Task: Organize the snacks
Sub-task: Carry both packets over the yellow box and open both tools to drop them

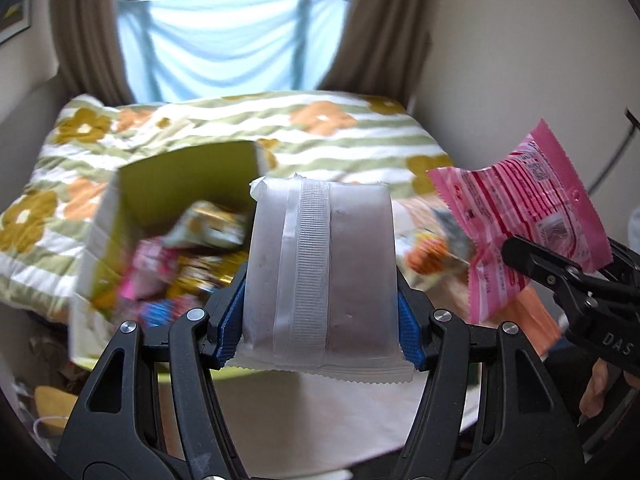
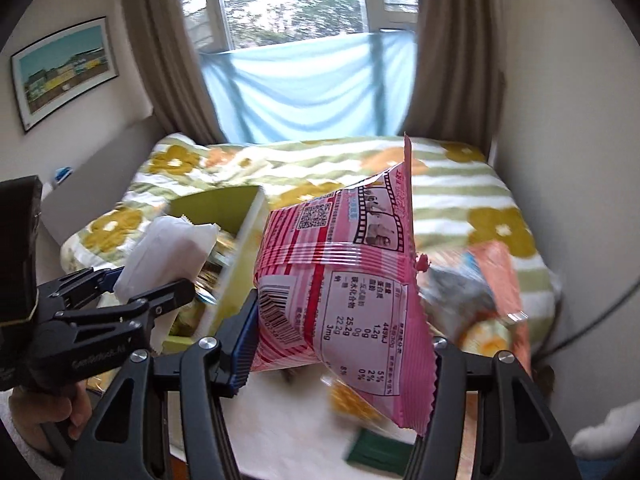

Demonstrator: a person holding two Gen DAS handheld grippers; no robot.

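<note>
Beyond a flowered bedspread (image 1: 224,120), the left gripper (image 1: 320,316) clamps a white packet (image 1: 320,264) and the right gripper (image 2: 340,344) clamps a pink snack bag (image 2: 340,280), both raised near the green box (image 1: 116,240) of snacks.

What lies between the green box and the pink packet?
The white packet, clamped in the left gripper, shows between the green box and pink packet in the right wrist view.

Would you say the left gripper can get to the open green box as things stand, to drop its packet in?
Probably yes: the left gripper, shut on the white packet, has the green box just beyond with its top open and nothing between.
</note>
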